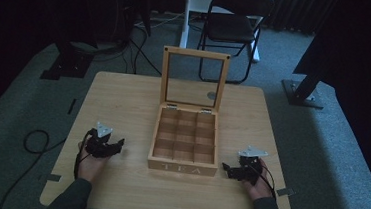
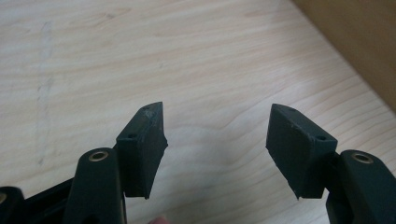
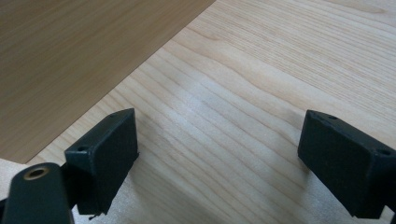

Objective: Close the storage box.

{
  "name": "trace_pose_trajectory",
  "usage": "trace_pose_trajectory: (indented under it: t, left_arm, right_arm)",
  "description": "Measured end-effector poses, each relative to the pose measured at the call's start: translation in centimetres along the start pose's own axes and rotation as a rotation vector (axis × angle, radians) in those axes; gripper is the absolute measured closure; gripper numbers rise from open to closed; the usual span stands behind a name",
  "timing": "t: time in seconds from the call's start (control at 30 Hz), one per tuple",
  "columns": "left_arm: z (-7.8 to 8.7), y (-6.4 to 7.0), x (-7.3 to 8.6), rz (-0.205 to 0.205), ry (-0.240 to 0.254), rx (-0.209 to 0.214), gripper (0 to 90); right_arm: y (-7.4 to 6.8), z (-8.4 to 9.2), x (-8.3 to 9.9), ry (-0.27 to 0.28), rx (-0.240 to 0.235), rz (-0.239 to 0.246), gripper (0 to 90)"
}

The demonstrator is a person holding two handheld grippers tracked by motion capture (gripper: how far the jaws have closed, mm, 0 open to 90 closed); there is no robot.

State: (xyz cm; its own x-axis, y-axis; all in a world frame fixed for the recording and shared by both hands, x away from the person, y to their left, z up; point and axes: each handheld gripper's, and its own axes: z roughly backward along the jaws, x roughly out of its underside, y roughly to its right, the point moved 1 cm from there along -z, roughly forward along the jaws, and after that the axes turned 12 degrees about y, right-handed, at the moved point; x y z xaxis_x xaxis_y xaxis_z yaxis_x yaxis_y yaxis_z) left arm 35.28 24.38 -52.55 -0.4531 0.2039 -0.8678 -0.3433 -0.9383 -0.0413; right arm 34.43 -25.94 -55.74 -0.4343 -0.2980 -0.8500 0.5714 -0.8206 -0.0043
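The open wooden tea box (image 1: 185, 143) sits mid-frame, lid (image 1: 194, 78) upright. Left gripper (image 1: 115, 144) and right gripper (image 1: 228, 168) flank it, jaws wide and empty. Judging from this, close the lid gently from behind, both grippers steadying.

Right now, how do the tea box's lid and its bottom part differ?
The lid stands upright at the back, hinged open; the base lies flat on the table. The lid is a thin wooden frame around a clear pane; the base is split by dividers into nine empty compartments. Only the base's front reads TEA. Both are the same light wood.
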Motion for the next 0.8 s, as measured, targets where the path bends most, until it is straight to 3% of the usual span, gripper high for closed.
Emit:
trace_pose_trajectory:
  t: [0.13, 0.3, 0.33, 0.53, 0.67, 0.8]
  left_arm:
    - [-0.2, 0.2, -0.6, 0.002, 0.009, 0.024, 37.7]
    - [-0.3, 0.1, -1.0, 0.010, -0.002, 0.025, 38.1]
    - [-0.3, -0.2, -1.5, 0.029, 0.005, 0.027, 38.5]
    - [0.1, -0.3, -2.6, 0.037, 0.028, 0.022, 38.5]
    - [0.0, -0.3, -3.4, 0.020, 0.022, 0.025, 38.8]
    - [-0.3, -0.4, -3.8, 0.027, 0.017, 0.037, 39.2]
  right_arm:
    - [0.0, 0.0, 0.0, 0.000, 0.000, 0.001, 11.7]
    - [0.0, 0.0, 0.0, 0.001, 0.003, -0.002, 11.7]
    - [0.0, 0.0, 0.0, 0.001, 0.004, -0.002, 11.7]
    - [0.0, 0.0, 0.0, 0.000, 0.004, -0.002, 11.7]
    - [0.0, 0.0, 0.0, 0.000, 0.004, -0.002, 11.7]
    - [0.0, 0.0, 0.0, 0.000, 0.004, -0.002, 11.7]
